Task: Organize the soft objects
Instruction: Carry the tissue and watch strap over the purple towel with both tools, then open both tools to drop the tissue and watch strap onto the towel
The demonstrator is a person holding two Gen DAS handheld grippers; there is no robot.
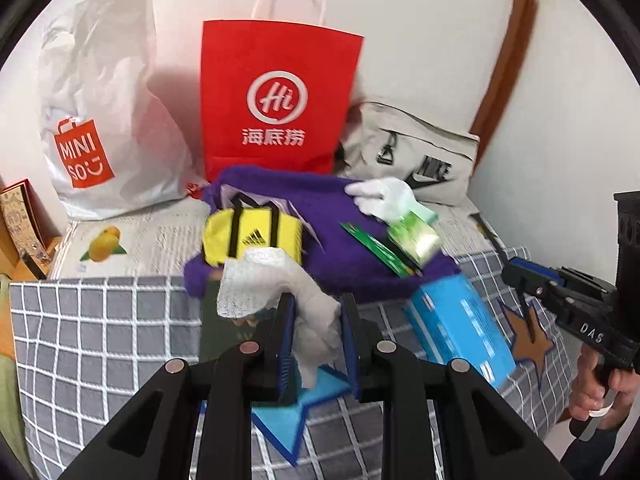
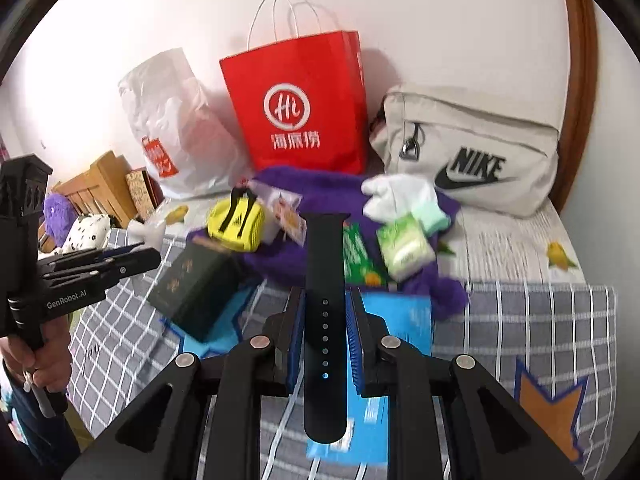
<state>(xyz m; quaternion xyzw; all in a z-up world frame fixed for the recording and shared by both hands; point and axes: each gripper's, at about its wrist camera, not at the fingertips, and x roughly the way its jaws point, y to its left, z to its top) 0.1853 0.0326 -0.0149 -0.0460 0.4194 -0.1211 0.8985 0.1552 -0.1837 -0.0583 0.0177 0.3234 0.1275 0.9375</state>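
Above a bed spread with a grey checked blanket [image 1: 100, 320], the left gripper [image 1: 316, 340] pinches a crumpled white cloth [image 1: 276, 292], while the right gripper [image 2: 325, 340] clamps a black watch strap [image 2: 325, 320] that stands upright between its pads. Behind them, a purple plush [image 1: 320, 220] lies among boxes before a red paper bag [image 1: 276, 92] against the wall.

Red paper bag [image 1: 280, 96], grey-and-white checked blanket [image 1: 104, 320]
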